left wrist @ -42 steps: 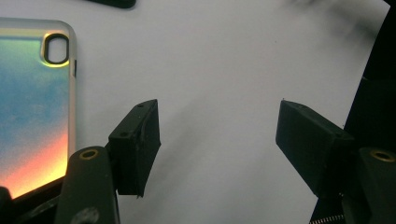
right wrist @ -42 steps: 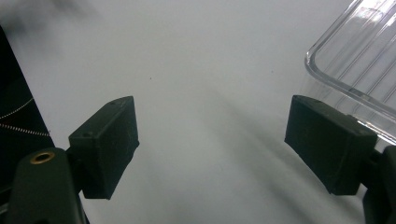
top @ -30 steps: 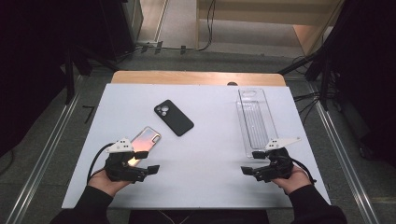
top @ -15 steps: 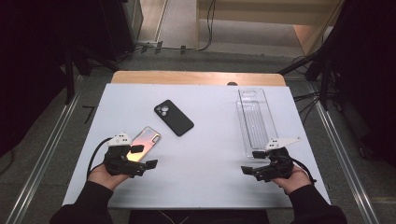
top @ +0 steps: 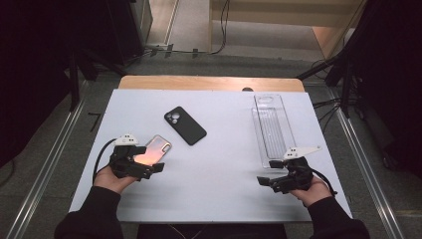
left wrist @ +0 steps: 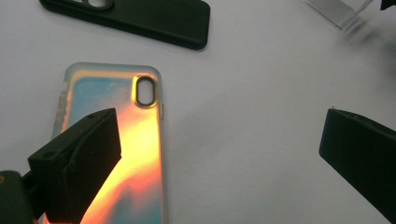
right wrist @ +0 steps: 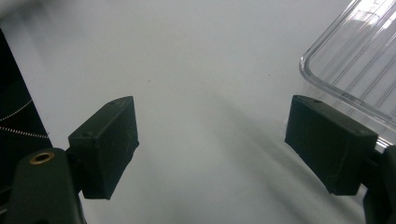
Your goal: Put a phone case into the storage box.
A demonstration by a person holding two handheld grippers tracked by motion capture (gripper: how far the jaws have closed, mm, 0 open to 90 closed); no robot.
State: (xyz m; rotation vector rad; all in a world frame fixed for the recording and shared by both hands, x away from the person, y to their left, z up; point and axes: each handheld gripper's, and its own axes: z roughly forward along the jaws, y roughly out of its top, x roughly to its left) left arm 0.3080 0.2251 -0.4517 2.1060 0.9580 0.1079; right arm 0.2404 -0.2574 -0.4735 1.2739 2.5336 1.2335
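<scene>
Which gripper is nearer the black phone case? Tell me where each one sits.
Left. The left gripper is just below and left of the black phone case, over the iridescent phone case. The right gripper sits far right, by the clear tray.

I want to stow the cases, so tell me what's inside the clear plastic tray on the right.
The clear tray looks empty: only its ribbed floor shows through. Its near end sits behind the right gripper, so that corner is hidden.

jaws wide apart, clear tray (right wrist: pixel 355 70) – white table (right wrist: pixel 210 70)
</scene>
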